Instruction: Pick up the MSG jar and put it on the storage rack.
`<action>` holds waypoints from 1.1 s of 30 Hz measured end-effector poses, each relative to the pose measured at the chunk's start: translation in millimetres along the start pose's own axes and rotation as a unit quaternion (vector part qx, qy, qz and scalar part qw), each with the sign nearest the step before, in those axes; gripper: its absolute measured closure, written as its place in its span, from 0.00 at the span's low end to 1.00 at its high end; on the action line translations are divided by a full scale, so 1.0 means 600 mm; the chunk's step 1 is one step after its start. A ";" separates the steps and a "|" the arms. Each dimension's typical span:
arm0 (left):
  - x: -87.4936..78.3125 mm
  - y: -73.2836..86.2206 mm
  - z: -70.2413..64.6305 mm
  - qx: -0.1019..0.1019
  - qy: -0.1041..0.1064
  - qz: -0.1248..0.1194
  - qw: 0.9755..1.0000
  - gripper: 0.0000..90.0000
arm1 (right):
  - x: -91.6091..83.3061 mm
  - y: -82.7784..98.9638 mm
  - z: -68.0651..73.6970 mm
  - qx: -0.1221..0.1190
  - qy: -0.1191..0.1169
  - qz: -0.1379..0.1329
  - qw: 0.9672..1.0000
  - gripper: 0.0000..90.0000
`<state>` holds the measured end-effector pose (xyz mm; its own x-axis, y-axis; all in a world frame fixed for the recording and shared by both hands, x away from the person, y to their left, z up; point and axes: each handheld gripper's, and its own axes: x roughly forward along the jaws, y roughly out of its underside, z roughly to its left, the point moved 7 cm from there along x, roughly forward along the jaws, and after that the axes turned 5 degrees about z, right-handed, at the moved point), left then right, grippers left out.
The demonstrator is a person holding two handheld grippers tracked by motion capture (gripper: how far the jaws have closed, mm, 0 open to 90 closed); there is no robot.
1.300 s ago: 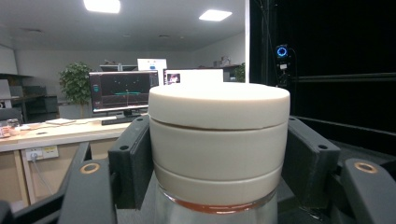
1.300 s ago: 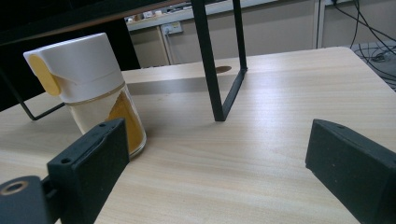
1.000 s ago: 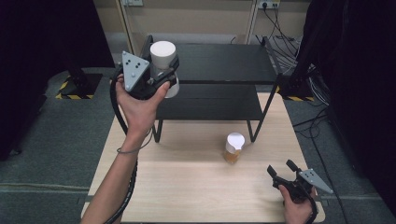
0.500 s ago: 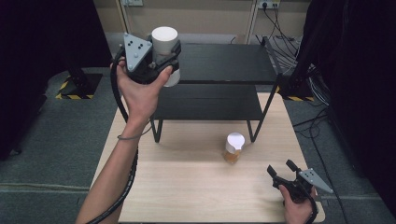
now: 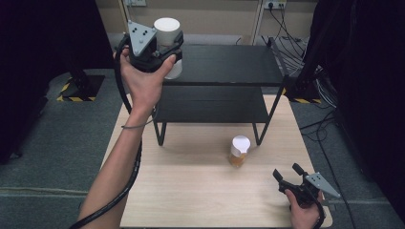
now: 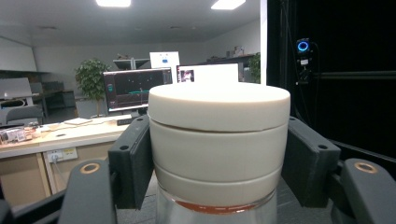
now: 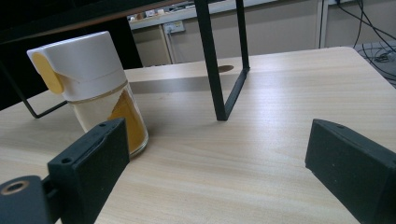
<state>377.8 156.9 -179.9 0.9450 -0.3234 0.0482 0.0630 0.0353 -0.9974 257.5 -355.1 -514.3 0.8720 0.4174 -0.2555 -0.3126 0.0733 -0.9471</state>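
Grey carpet surrounds a pale wooden counter (image 5: 191,191), and a black two-tier metal shelf (image 5: 224,64) stands across its far half. Behind it are dark curtains and a wall with power sockets.

At upper left of the high view, the person's left hand (image 5: 143,83) holds the left tool (image 5: 165,50) raised at the shelf's near-left corner. Its jaws are clamped on the white lid of a jar (image 5: 168,45), one on each side. From the left gripper view, the jar (image 6: 218,144) stands upright between them, with clear glass and a reddish band just below the lid. Whether the jar's base touches the top tier cannot be told.

At lower right, the right tool (image 5: 290,179) rests low near the counter's front edge, jaws spread wide and gripping nothing. A second jar (image 5: 239,150), with a white flip cap and orange-yellow contents, stands on the counter in front of the shelf.

The step in hand seems to be placing the held jar on the top tier. The next move probably calls for carrying it inward over the tier, lowering it level until it sits flat, then releasing.
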 end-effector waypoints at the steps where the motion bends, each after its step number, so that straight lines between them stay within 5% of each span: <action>1: 0.003 0.001 0.001 -0.001 -0.001 0.001 1.000 0.37 | 0.000 0.000 0.000 0.000 0.000 0.000 1.000 0.07; 20: 0.052 0.023 0.003 0.003 -0.022 0.028 0.999 0.37 | -0.001 0.001 -0.001 0.001 -0.002 -0.002 1.000 0.07; 33: 0.049 0.035 0.009 -0.012 -0.031 0.024 0.999 0.37 | 0.000 0.000 0.000 -0.001 -0.002 -0.001 1.000 0.07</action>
<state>408.6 153.0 -198.9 0.9647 -0.2634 0.0028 0.0101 0.0265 -0.9996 257.3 -355.3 -514.5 0.8715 0.4201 -0.2530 -0.3099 0.0718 -0.9481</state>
